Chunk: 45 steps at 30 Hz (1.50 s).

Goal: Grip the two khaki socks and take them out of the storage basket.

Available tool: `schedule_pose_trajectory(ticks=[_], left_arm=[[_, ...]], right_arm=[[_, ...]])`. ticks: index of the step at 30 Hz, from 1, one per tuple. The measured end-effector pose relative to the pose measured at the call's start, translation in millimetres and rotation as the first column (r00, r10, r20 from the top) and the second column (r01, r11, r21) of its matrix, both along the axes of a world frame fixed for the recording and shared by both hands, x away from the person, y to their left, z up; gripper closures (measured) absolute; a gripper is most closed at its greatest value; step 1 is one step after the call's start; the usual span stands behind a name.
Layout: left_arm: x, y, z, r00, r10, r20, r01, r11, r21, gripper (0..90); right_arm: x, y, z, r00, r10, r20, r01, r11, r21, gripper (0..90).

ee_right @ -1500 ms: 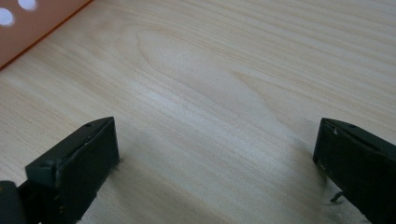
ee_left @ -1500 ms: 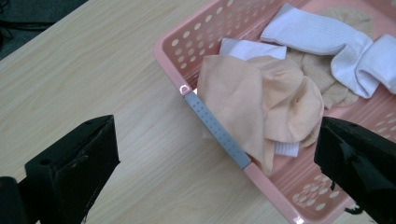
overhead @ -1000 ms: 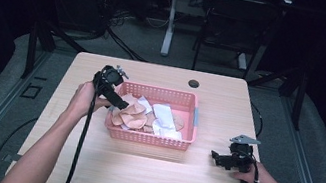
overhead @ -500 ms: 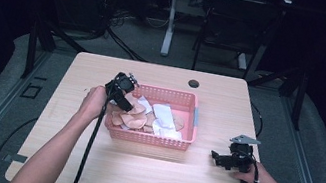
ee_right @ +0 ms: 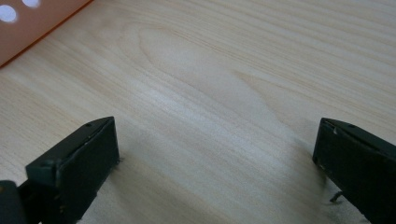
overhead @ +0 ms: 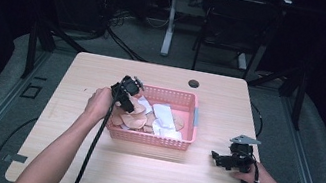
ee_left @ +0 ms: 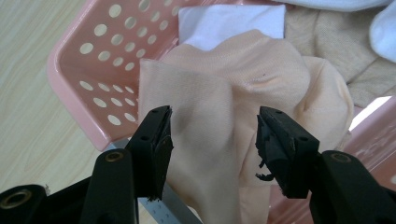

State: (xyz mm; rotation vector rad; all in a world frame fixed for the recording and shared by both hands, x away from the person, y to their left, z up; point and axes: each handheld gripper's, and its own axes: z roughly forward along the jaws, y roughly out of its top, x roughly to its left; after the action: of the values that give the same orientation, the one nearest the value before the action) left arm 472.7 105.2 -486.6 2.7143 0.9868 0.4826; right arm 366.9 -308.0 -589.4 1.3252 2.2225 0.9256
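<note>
A pink perforated basket (overhead: 152, 139) stands mid-table with peach and white cloths piled in it. My left gripper (overhead: 130, 107) dips into its left end from above. In the left gripper view its jaws (ee_left: 212, 122) have just been closing and stand half apart. A raised fold of peach cloth (ee_left: 219, 88) lies between them, and the pads reach its sides without a clear squeeze. A white cloth (ee_left: 233, 23) lies beyond it against the basket wall (ee_left: 93, 70). My right gripper (overhead: 215, 157) rests on the table right of the basket. It is open, with bare wood between its jaws (ee_right: 215, 135).
A dark round grommet hole (overhead: 194, 84) sits near the table's far edge. A corner of the basket (ee_right: 28, 28) shows at the top left of the right gripper view. Bare tabletop lies in front of the basket and around the right hand. Dark floor and cables surround the table.
The left hand has moved right and down from the basket's left rim into the basket, onto the peach cloth. The right hand has kept still.
</note>
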Motion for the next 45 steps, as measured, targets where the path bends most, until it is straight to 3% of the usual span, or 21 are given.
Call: schedule_pose_trajectory(ticks=[5, 8, 13, 22, 30, 39, 45], left_arm=[[4.2, 1.4, -7.6, 0.9993, 0.038, 0.003, -0.038, 0.9989, 0.027, 46.3], [4.8, 2.4, -12.0, 0.9989, 0.047, 0.002, -0.048, 0.9985, 0.029, 54.6], [2.7, 4.6, -10.8, 0.9989, 0.046, -0.007, -0.046, 0.9988, -0.016, 72.5], [-2.3, 13.1, 1.6, 0.9989, 0.046, 0.000, -0.046, 0.9966, -0.068, 83.8], [-6.4, 28.0, 22.6, 0.9981, 0.060, 0.012, -0.058, 0.9885, -0.140, 85.5], [-8.2, 37.8, 40.2, 0.9978, 0.065, 0.013, -0.062, 0.9811, -0.183, 85.5], [-10.4, 37.7, 50.8, 0.9986, 0.051, 0.014, -0.047, 0.9804, -0.191, 85.5]], right_arm=[[-0.1, -0.1, 0.0, 1.0000, 0.002, -0.001, -0.002, 1.0000, 0.004, 0.0], [0.0, -0.2, 0.0, 1.0000, 0.002, 0.000, -0.002, 1.0000, 0.003, 0.0], [-0.2, -0.1, -0.1, 1.0000, 0.000, 0.001, 0.000, 1.0000, 0.003, 0.0], [-0.2, -0.1, -0.1, 1.0000, 0.000, 0.001, 0.000, 1.0000, 0.003, 0.0], [-0.1, -0.1, -0.1, 1.0000, 0.000, 0.001, 0.000, 1.0000, 0.003, 0.0], [-0.1, -0.1, -0.2, 1.0000, 0.000, 0.002, 0.000, 1.0000, 0.004, 0.0], [-0.2, -0.1, -0.1, 1.0000, -0.001, 0.000, 0.001, 1.0000, 0.003, 0.0]])
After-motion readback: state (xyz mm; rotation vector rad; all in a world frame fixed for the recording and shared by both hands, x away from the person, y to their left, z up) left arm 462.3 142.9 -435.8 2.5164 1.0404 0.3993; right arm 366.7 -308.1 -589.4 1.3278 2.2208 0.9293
